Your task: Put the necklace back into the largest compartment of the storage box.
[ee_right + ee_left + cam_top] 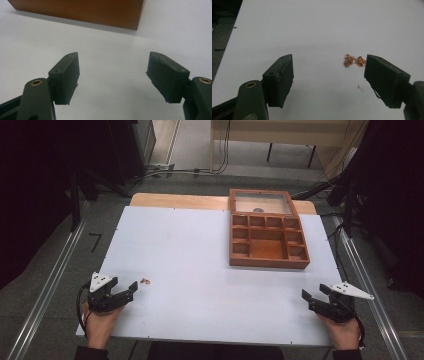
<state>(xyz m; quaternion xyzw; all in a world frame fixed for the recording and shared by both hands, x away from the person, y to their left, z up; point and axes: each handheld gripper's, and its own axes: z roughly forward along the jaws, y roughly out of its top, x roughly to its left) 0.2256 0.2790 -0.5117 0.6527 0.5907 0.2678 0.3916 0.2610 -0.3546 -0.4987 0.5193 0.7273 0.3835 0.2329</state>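
Nearest, at the table's front edge, the person's left hand holds the left gripper (131,289) low over the white table top (200,265), its two black jaws spread wide apart with nothing between them. Just beyond its tips lies a small tangle of thin copper-coloured chain (146,281) on the bare white surface; in the left gripper view that chain (354,60) sits close beside the inner front corner of the right-hand jaw, apart from both pads (whether it is one piece or two I cannot tell). At the opposite front corner, the right gripper (315,294) rests in the person's right hand, jaws likewise standing apart and empty. Farther back, right of centre, stands a reddish-brown wooden box with many small compartments (268,242), its glass-paned lid (261,202) open and leaning back at the far edge; the right gripper view catches its plain wooden side wall (82,11) well ahead of the jaws.
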